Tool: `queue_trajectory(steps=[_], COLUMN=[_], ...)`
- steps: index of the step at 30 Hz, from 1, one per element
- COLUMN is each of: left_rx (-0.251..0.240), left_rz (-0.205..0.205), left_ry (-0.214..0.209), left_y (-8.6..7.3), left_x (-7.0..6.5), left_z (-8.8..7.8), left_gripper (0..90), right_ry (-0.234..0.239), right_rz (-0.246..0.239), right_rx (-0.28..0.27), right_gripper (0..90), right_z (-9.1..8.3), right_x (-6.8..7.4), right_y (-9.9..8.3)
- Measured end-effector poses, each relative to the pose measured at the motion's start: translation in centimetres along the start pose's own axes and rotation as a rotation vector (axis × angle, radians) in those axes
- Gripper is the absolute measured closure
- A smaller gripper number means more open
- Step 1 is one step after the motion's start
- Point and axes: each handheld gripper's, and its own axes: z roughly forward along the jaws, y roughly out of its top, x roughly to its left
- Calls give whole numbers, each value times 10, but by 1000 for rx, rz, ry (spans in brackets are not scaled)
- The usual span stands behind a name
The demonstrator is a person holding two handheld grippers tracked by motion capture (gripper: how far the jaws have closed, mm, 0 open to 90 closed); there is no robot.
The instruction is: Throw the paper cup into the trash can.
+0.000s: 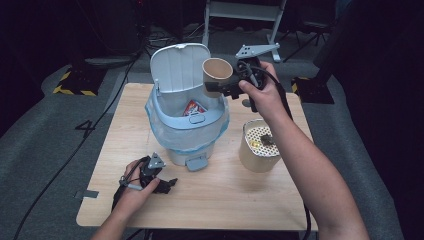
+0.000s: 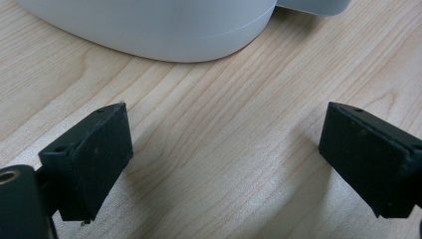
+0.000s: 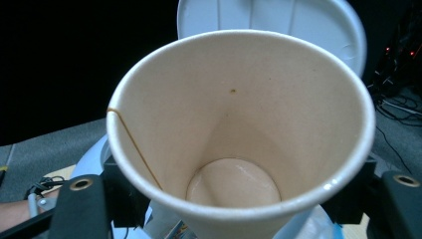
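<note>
Paper cup (image 1: 217, 70), smooth tan card with a rolled rim and a tapering wall, is clamped by its lower body in the right gripper (image 1: 226, 89) and tipped on its side above the far right rim of the bin (image 1: 186, 131), mouth turned toward the person. In the right gripper view the cup (image 3: 239, 134) is empty inside, with a thin seam line down its wall and a small dark speck.

Nearest, by the desk's (image 1: 225, 190) near left corner, the left gripper (image 1: 169, 185) rests low on the pale wood grain, its matte black pads spread wide with nothing between them (image 2: 226, 159); the bin's rounded grey base (image 2: 159, 30) lies just beyond. The near edge and near right part of the desk lie bare.

Mid-desk stands the bin, pale blue and grey plastic with a foot pedal at the front, lined with a crinkled clear bag; a red-and-orange wrapper (image 1: 194, 107) lies inside. Its domed lid (image 1: 179, 67) stands open toward the far edge.

Toward the right edge sits a tan cylindrical tub (image 1: 258, 145) with a perforated white insert holding small dark and yellow scraps
</note>
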Motion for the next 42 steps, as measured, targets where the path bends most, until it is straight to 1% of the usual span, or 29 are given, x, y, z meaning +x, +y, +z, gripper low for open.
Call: queue_trajectory(steps=[6, 14, 15, 16, 17, 18, 19, 20, 21, 22, 23, 24, 26, 28, 33, 36, 38, 42], left_rx=[3, 3, 3, 3, 3, 3, 3, 3, 3, 3, 4, 4, 4, 4, 4, 4, 4, 4], left_rz=[1, 0, 0, 0, 0, 0, 0, 0, 0, 0, 2, 1, 1, 1, 1, 2, 2, 4], left_ry=[0, 0, 0, 0, 0, 0, 0, 0, 0, 0, 0, 0, 0, 0, 0, 0, 0, 2], left_y=[0, 0, 0, 0, 0, 0, 0, 0, 0, 0, 0, 0, 0, 0, 0, 0, 0, 0], left_x=[0, 0, 0, 0, 0, 0, 0, 0, 0, 0, 0, 0, 0, 0, 0, 0, 0, 0], left_z=[0, 0, 0, 0, 0, 0, 0, 0, 0, 0, 0, 0, 0, 0, 0, 0, 0, 0], left_gripper=[56, 55, 55, 56, 56, 55, 55, 55, 55, 55, 55, 56, 56, 55, 55, 56, 55, 56], right_ry=[6, -12, -22, -29, -35, -44, -40, -33, -32, -37, -45, -51, -66, -77, -94, -93, -97, -109], right_rz=[18, 7, 2, -7, -13, -22, -32, -36, -37, -38, -43, -50, -67, -67, -61, -54, -52, -41], right_rx=[33, 111, 116, 116, 111, 108, 101, 91, 77, 65, 40, 23, 0, -12, -21, -15, -14, -21], right_gripper=[285, 280, 271, 221, 151, 129, 176, 187, 149, 145, 171, 152, 160, 162, 159, 160, 161, 163], right_z=[19, 35, 37, 39, 41, 44, 46, 46, 47, 47, 46, 45, 42, 38, 27, 19, 12, -7], right_x=[4, 7, 7, 7, 8, 9, 10, 11, 12, 13, 15, 17, 19, 20, 18, 17, 16, 16], right_y=[-4, -8, -9, -10, -11, -12, -12, -12, -12, -12, -10, -10, -7, -6, -5, -6, -7, -9])
